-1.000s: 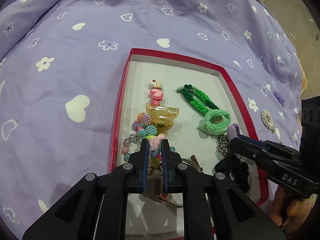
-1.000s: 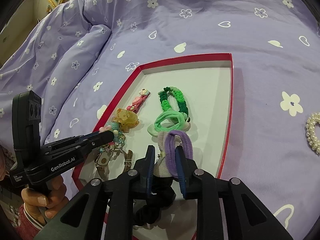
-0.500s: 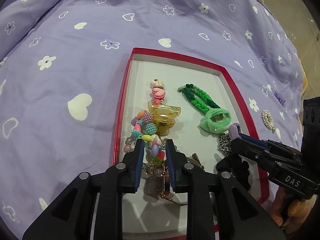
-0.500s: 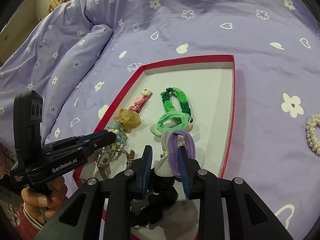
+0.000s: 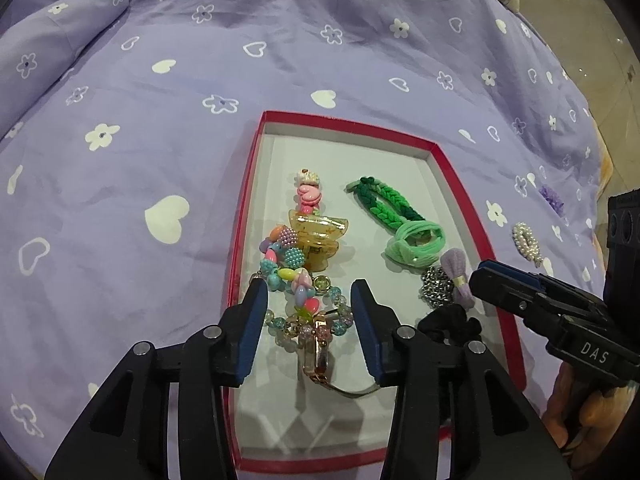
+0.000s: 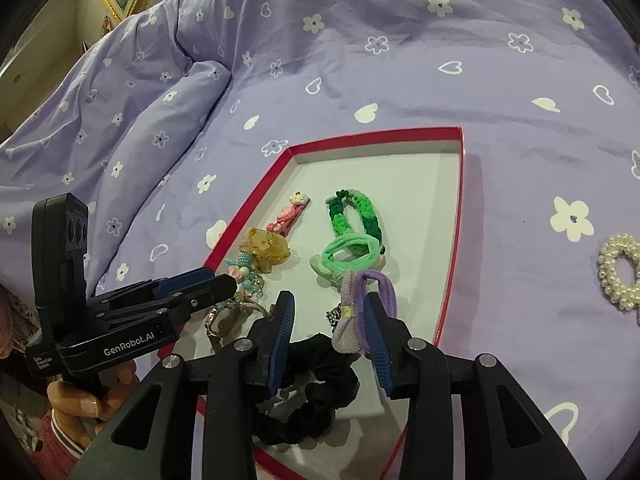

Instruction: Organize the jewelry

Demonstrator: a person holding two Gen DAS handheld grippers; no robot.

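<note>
1. The left gripper has its jaws opening, pads clear of the beaded bracelet lying between them: a release.
2. The right gripper is likewise opening around the purple hair tie.
3. Both pieces rest in the red tray; a pearl scrunchie waits at three o'clock on the bedspread.

Colourful jewelry lies inside red-rimmed tray.

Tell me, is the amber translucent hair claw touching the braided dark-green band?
Apart. The left wrist view shows bare white tray floor between the amber hair claw and the braided green band.
</note>
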